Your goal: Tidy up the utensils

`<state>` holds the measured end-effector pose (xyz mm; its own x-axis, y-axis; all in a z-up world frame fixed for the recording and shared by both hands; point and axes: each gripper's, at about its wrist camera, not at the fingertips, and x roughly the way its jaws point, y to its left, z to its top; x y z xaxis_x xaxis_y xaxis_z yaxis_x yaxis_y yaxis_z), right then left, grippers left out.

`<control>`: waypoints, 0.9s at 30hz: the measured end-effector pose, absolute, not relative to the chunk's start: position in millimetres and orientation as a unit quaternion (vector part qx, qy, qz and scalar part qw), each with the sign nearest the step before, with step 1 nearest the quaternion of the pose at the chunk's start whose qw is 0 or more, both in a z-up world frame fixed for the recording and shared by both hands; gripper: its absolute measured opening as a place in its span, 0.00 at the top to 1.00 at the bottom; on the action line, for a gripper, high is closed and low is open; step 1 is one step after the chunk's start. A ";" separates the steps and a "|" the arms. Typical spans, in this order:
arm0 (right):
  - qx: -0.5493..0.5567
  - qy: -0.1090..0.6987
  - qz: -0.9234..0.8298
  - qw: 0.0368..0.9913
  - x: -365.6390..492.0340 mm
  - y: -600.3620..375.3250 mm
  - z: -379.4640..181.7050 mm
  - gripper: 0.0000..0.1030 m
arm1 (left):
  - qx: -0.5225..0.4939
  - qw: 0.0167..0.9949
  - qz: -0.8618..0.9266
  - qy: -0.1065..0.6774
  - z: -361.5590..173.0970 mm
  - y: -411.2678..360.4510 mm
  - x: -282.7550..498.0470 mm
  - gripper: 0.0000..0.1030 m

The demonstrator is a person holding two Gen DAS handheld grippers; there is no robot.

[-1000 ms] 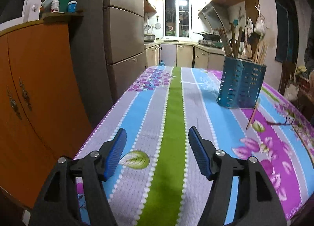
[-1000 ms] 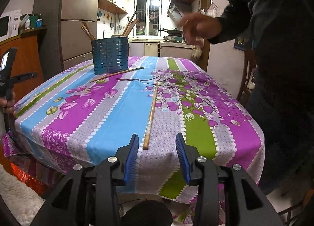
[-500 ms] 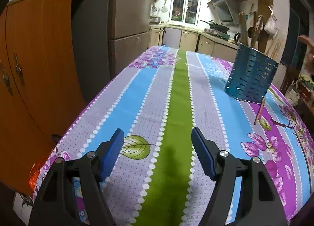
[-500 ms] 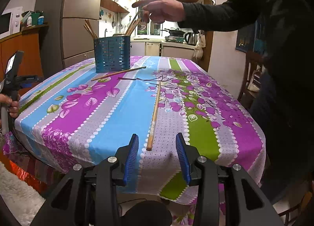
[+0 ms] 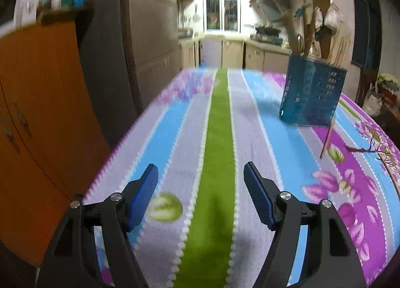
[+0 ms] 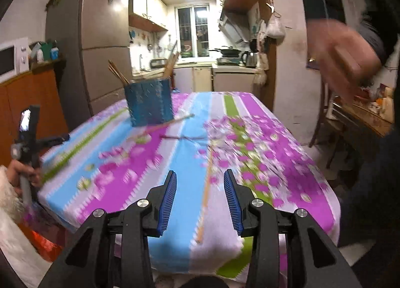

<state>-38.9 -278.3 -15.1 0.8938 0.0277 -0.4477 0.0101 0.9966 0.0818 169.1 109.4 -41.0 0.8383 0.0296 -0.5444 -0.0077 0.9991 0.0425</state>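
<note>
A blue perforated utensil holder (image 5: 312, 95) (image 6: 150, 103) stands on the striped floral tablecloth (image 5: 220, 138), with several chopsticks upright in it. One loose chopstick (image 5: 327, 138) (image 6: 172, 123) lies against its base. A second chopstick (image 6: 205, 200) lies lengthwise near the table's front edge. My right gripper (image 6: 200, 180) hovers open above that chopstick's near end, and its pads do not touch it. My left gripper (image 5: 201, 183) is open over the green stripe, with nothing between its fingers and well short of the holder.
Another person's blurred hand (image 6: 345, 63) and dark sleeve fill the right side beyond the table. A hand (image 6: 22, 170) at the table's left end holds the other gripper. An orange cabinet (image 5: 37, 125) and a grey fridge (image 5: 150, 38) stand to the left. A chair (image 6: 325, 118) stands right.
The right gripper has risen and now looks down on the near chopstick. The other person's hand swung from above the holder to the right. The left view shifted slightly.
</note>
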 end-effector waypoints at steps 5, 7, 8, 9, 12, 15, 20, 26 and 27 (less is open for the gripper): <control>0.004 0.202 0.005 0.979 -8.5 -240.8 25.3 0.38 | -0.022 0.974 -0.035 0.222 7.8 77.9 139.4 0.21; -0.018 0.176 -0.039 0.983 -0.2 -226.4 39.9 0.22 | -0.030 0.981 -0.058 0.185 30.7 56.1 119.0 0.07; -0.026 0.164 -0.056 0.985 4.5 -219.1 47.3 0.19 | -0.023 0.985 -0.059 0.162 40.6 44.6 107.6 0.06; -0.028 0.158 -0.063 0.985 7.7 -215.8 52.5 0.10 | -0.011 0.988 -0.063 0.142 48.0 33.6 98.1 0.06; -0.028 0.123 -0.101 0.987 4.8 -204.9 67.1 0.04 | 0.028 0.992 -0.064 0.104 61.2 3.8 75.5 0.06; -0.032 0.108 -0.097 0.989 -1.4 -197.9 73.5 0.04 | 0.036 0.994 -0.065 0.085 66.5 -13.2 57.2 0.06; 0.010 0.105 -0.107 0.989 -9.8 -207.8 78.7 0.04 | 0.019 0.995 -0.056 0.075 71.3 -18.6 39.1 0.06; 0.061 0.134 -0.120 0.982 -7.6 -223.6 75.9 0.04 | 0.032 0.996 -0.049 0.065 71.2 -21.5 22.2 0.06; 0.063 0.131 -0.120 0.982 -9.3 -223.9 74.9 0.04 | 0.029 0.996 -0.050 0.069 70.1 -21.4 22.1 0.06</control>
<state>-9.3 -223.9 74.9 0.9373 -0.2185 -0.2715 0.2515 0.9634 0.0931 22.1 -21.4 70.1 0.9855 -0.0951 -0.1406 0.1031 0.9934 0.0505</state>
